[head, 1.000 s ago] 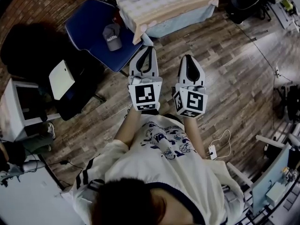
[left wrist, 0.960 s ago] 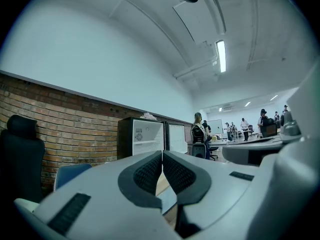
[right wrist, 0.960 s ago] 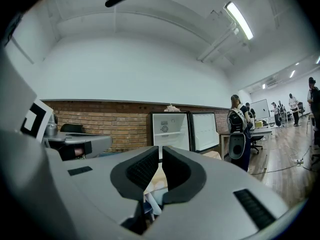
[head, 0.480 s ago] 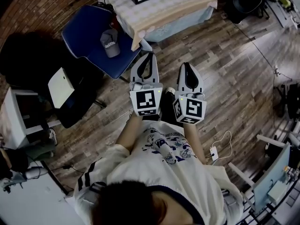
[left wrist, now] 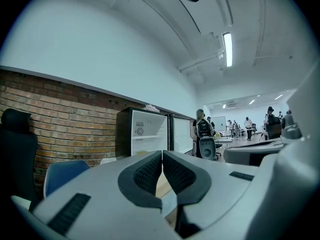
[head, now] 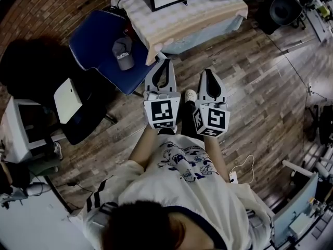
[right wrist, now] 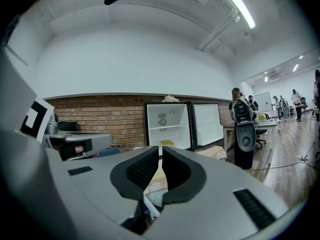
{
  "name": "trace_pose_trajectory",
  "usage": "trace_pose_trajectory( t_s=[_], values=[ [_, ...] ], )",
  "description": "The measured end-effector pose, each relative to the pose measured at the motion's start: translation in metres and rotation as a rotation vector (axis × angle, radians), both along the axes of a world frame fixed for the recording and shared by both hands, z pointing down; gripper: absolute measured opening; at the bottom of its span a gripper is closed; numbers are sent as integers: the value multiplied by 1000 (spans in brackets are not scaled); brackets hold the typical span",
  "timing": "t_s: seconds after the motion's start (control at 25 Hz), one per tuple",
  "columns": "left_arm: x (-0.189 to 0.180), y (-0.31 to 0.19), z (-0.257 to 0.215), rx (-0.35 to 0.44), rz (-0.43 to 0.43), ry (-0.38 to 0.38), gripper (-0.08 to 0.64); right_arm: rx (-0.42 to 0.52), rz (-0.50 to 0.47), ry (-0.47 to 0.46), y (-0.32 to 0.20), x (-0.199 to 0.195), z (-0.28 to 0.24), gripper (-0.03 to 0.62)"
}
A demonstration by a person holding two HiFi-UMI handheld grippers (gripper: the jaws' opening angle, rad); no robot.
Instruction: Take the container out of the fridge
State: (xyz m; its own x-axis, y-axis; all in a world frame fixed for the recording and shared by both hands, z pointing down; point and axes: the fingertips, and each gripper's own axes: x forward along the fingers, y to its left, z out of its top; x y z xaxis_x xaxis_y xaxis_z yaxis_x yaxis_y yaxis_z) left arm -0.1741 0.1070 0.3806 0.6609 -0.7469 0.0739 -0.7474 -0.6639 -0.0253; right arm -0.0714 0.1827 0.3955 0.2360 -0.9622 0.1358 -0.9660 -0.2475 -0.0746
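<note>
container [right wrist: 167, 143]: yellow, seen below the shelf inside the open fridge [right wrist: 172, 121] | left gripper [left wrist: 162, 154]: jaws pressed together, nothing pinched, held well short of the fridge | right gripper [right wrist: 161, 149]: likewise closed, empty | cloth-covered table [head: 182, 15]: placed just before the fridge | blue chair [head: 99, 38]: left of the fridge

We are stepping forward: the table [head: 197, 17] and blue chair [head: 96, 38] are drawing nearer, and our shoe [head: 191, 95] is now showing between the left gripper [head: 165, 62] and right gripper [head: 207, 73].
</note>
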Motion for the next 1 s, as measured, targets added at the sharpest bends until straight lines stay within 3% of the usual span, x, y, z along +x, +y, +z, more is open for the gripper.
trace_pose_trajectory(
  t_s=[1.0],
  values=[
    [157,-181,-17,-9,-231,8,20,-8,-216,-23,-209,180,-15,43]
  ],
)
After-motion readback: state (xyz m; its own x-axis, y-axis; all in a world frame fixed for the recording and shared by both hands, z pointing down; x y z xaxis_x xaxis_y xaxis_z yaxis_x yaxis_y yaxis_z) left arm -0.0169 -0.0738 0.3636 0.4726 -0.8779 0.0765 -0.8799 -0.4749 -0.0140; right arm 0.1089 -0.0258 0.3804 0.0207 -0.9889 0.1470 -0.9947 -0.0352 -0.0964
